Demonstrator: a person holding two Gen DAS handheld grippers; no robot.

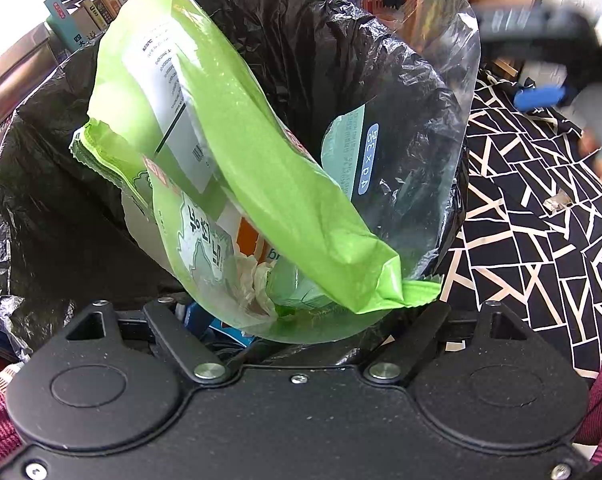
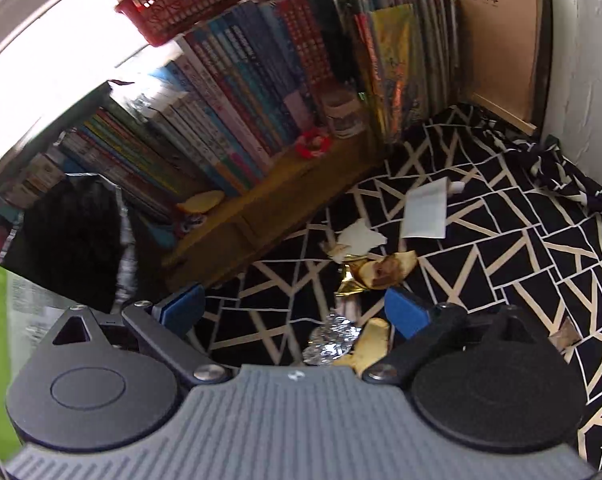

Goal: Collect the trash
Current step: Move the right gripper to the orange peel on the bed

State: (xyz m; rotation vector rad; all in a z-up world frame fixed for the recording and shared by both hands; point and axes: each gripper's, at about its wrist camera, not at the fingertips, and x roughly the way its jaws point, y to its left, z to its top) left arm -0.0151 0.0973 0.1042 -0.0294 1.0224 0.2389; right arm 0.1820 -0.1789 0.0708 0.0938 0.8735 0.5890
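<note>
Desk under black-and-cream patterned cloth: banana peel, crumpled foil, white paper, torn scraps near centre.

"xprinte" on the tan box upper right, "4p×3롤" on the clear wrapper's blue label, book spines unreadable

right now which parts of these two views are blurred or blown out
Left wrist view: the green wrapper and black bin bag are sharp; the right gripper at upper right is smeared by motion. Right wrist view: soft all over, the books streaked, the banana peel fuzzy, the upper left washed out white; both bend at the edges.
</note>
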